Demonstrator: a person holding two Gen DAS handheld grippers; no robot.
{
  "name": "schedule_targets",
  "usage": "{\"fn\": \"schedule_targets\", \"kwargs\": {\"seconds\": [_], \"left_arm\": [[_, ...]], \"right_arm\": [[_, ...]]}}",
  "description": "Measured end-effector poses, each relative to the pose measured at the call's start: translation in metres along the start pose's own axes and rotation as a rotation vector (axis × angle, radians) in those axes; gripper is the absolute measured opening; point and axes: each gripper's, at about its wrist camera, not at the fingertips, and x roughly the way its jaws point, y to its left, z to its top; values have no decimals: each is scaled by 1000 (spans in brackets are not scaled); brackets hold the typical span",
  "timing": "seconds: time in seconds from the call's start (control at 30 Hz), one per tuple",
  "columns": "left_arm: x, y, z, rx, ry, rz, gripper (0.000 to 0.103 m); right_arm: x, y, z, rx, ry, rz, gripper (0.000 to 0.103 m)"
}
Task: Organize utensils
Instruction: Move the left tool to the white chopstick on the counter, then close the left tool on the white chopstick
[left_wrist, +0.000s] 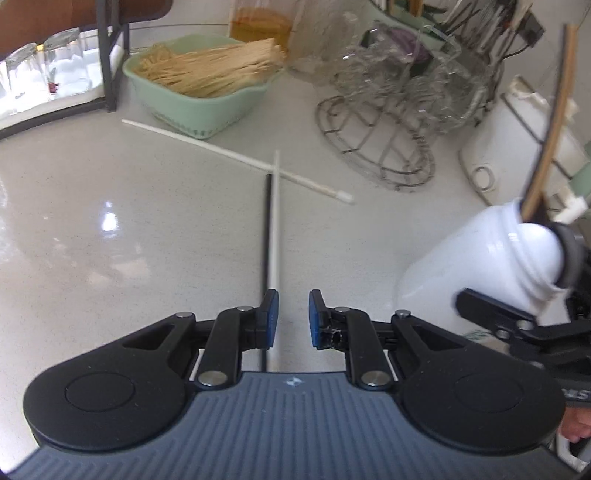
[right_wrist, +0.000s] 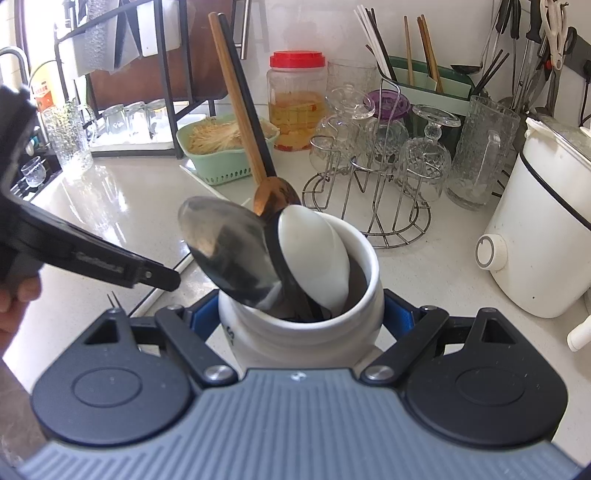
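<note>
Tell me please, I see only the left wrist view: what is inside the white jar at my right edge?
Observer: Three spoons show at the mouth of the white jar: a metal spoon, a white spoon and a wooden spoon.
Operator: Does the right tool grip that jar?
Observer: Yes. The right tool has one pad pressed on each side of it.
Operator: The clear jar of yellow liquid at the back, is it closed?
Observer: Yes, a red lid sits on it.
</note>
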Motion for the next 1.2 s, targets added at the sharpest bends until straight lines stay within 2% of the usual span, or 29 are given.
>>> {"fn": "schedule_targets", "kwargs": {"seconds": [0.2,0.4,0.53,0.8,0.93,1.07,1.2], "left_arm": [[12,7,2,-1,25,-9,19],[4,0,5,60,-28,-32,19],[12,0,8,52,-2,-22,19],[18,2,17,52,2,-16,19],[27,4,28,51,34,-7,19],[28,-2,38,91,3,-6,19],[33,-2,49,81,-18,-12,19]], "right_arm": [[0,0,0,1,2,-1,91],[0,0,0,2,-3,-1,91],[0,0,0,0,-4,-1,91],[0,1,-1,6,-4,-5,91],[-1,1,-1,10,-6,-9,91],[0,1,-1,14,-7,-13,91],[0,2,-2,18,-12,-17,91]]}}
